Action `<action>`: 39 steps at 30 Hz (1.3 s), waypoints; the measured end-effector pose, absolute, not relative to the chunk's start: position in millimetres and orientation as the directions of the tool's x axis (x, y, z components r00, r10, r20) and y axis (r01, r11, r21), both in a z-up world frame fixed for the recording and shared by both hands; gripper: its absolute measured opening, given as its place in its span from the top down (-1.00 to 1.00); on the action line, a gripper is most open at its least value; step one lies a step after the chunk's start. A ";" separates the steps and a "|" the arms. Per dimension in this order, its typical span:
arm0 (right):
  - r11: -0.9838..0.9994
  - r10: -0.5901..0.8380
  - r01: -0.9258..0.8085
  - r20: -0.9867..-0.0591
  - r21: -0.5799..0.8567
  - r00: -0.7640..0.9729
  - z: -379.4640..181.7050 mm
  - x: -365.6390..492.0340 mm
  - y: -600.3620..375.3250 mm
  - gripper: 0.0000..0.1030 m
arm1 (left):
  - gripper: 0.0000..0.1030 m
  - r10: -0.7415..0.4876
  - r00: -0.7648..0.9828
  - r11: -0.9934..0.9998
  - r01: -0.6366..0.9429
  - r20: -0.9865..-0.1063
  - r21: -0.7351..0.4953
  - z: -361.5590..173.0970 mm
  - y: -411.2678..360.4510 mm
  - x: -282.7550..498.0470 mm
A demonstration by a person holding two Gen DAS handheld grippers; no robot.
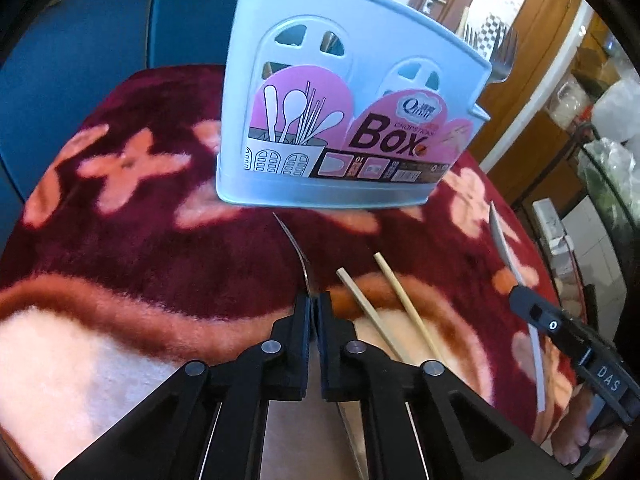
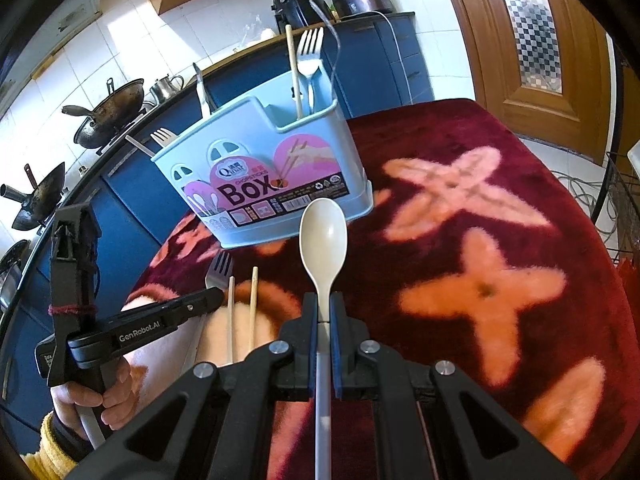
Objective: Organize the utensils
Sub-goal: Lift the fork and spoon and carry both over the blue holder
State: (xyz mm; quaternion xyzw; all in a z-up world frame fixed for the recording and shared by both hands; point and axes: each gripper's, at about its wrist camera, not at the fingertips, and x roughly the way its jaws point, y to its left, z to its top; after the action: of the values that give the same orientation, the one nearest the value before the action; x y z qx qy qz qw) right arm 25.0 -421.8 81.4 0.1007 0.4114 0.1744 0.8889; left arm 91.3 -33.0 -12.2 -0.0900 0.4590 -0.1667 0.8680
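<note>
On the red flowered cloth [image 2: 500,216]: one pale blue holder [image 2: 276,172], upright, with a pink "Box" label and arched slots; two chopsticks [image 2: 242,316] lying side by side just in front of it, apart from each other; one metal fork [image 2: 219,270] beside them, tines toward the holder, handle pinched in the left gripper [image 1: 314,300], jaws nearly together on it; one cream spoon [image 2: 324,240], bowl up and forward, long pale handle clamped between the narrow jaws of the right gripper [image 2: 324,300], held above the cloth short of the holder. Standing in the holder: two forks, one cream [image 2: 312,46] in the small end section and one [image 2: 164,136] leaning at the far end; one chopstick [image 2: 294,72] next to the cream fork; one knife [image 2: 202,92] in the long section. Behind, on the stove: two dark woks [image 2: 110,114]; one kettle [image 2: 166,86].
</note>
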 end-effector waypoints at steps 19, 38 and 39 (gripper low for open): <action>0.899 0.435 -0.315 -0.531 0.304 0.728 143.9 31.3 -410.1 0.86 | 0.98 -0.382 0.794 0.917 0.265 -0.473 -0.297 94.1 -11.5 54.4; 0.892 0.440 -0.333 -0.416 0.306 0.796 181.4 85.1 -408.5 0.86 | 0.98 -0.187 0.950 0.979 0.160 -0.249 -0.122 177.5 -29.1 126.9; 0.891 0.442 -0.335 -0.412 0.308 0.797 181.4 88.5 -408.7 0.86 | 0.98 -0.178 0.955 0.981 0.153 -0.239 -0.119 178.0 -29.0 131.0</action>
State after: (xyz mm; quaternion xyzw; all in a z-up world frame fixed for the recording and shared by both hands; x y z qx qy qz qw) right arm 88.5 -408.7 181.4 0.1105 0.2432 0.2063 0.9413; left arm 131.0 -29.0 178.0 -0.0494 0.1251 -0.0838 0.9874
